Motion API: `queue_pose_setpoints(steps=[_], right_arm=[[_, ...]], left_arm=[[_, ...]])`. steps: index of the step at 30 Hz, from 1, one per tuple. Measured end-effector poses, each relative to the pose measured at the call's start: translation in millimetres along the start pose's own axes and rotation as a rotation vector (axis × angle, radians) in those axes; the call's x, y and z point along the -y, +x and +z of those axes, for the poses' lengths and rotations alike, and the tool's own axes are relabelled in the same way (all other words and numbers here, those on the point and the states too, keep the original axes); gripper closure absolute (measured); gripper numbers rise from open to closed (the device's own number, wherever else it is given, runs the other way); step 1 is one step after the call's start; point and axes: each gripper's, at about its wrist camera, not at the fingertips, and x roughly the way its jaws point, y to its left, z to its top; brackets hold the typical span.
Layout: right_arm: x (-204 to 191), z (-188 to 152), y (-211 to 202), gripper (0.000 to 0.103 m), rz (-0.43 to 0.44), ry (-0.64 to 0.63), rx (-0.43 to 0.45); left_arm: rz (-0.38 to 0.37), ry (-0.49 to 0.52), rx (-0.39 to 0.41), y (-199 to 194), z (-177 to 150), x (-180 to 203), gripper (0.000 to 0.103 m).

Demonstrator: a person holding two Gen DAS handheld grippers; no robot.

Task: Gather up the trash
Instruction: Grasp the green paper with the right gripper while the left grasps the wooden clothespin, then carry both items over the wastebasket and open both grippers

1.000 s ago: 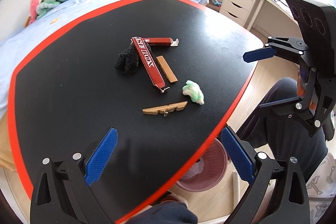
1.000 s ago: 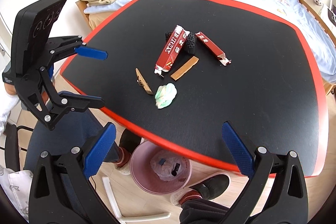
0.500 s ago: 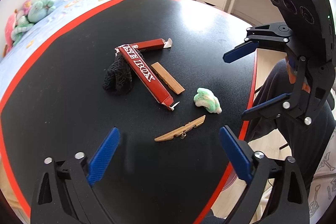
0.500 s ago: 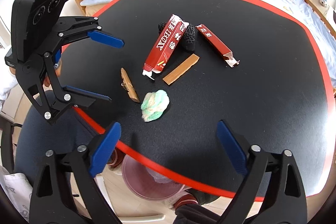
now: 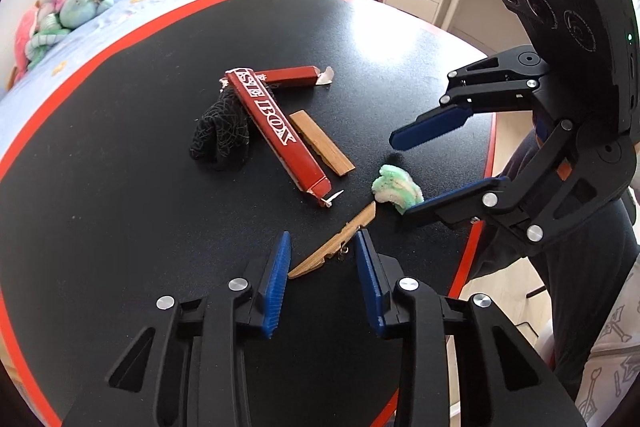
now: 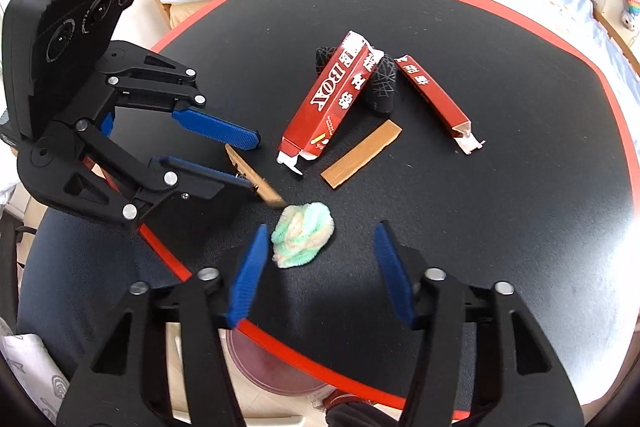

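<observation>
Trash is scattered mid-table, and in the left wrist view the left gripper sits low with its jaws apart but narrowed, straddling the near end of the broken wooden clothespin half. That piece is light, stiff and thin; it looks best pinched across its narrow sides near the middle, where the little metal spring hangs. At two o'clock from it lies the green-and-white crumpled wad, soft and weightless by the look of it, with the right gripper spread around it, one finger above, one touching its far side. At eleven o'clock the long red box leans on a black mesh ball, a flat wooden strip just beside it, a second red box behind

Over to the right wrist view: the right gripper is open wide, the wad between its fingers, apparently untouched on either side. It should squash freely, so close across its middle. At ten o'clock the left gripper brackets the clothespin half; whether the pads touch wood yet I cannot tell. Under the table edge at six o'clock sits a pink bin, partly hidden
</observation>
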Motion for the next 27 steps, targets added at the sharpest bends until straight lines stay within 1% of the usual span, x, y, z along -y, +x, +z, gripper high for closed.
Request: queue_pose_setpoints(steps=[1,3,4,5,9,13,16,20,27], right_arm=[[-1,1,1,0.06,0.0,-0.002,-0.001],[-2,1,2,0.07,0.0,-0.007,0.004],[-3,1,1,0.073,0.0,-0.006,0.005],[-3,1,1,0.081,-0.001,-0.005,0.006],[0,0,-1,0.084,-0.001,0.005,0.012],[2,-3,-12,0.084,-0.007,0.019,0.029],[2,-5,-23,0.084,-0.009,0.031,0.047],[0,-9,-44,0.084,-0.006,0.048,0.073],[-11,-24,-83,0.084,0.0,0.066,0.116]], left_arm=[[0.003,-0.004,-0.003,0,-1,0,0.076],[0.011,-0.023,-0.007,-2,-3,2,0.078],[0.013,-0.031,-0.009,-3,-4,1,0.09],[0.029,-0.044,-0.013,-3,-5,1,0.09],[0.047,-0.074,-0.011,-6,-5,3,0.092],[0.049,-0.113,0.006,-14,-2,6,0.092],[0.044,-0.148,0.021,-23,-2,11,0.092],[0.055,-0.192,0.036,-39,-4,22,0.092],[0.075,-0.228,0.076,-67,-7,47,0.092]])
